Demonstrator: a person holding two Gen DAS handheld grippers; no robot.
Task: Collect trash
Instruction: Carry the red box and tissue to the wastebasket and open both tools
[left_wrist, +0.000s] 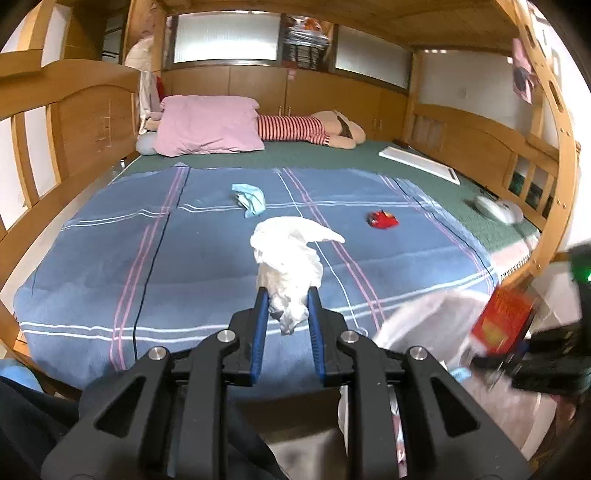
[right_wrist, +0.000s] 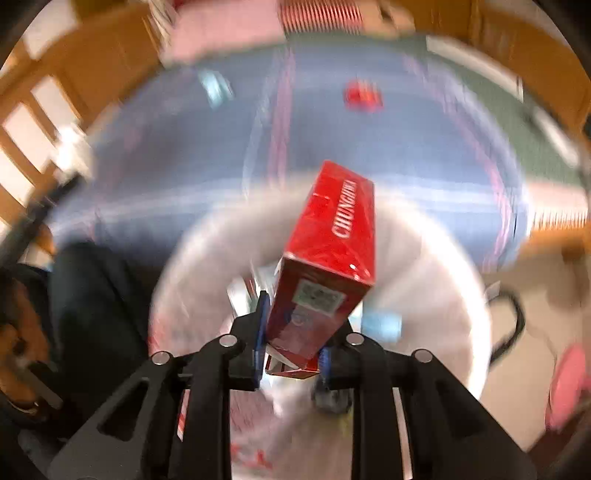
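The left gripper (left_wrist: 286, 295) pinches a crumpled white tissue wad (left_wrist: 290, 258) between its blue pads, above the blue plaid bedsheet (left_wrist: 110, 266). Ahead of it lie a crumpled light-blue cloth scrap (left_wrist: 250, 198) and, ahead to its right, a small red wrapper (left_wrist: 382, 219). The right gripper (right_wrist: 291, 336) clamps a red cardboard cigarette box (right_wrist: 328, 258), tilted, just above the blurred white plastic bag (right_wrist: 424, 258) beneath it

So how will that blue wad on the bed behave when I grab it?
The blue wad looks crumpled and thin, so probably floppy and light. It should squash between jaws, like the white tissue in the left gripper. Unlikely to roll.
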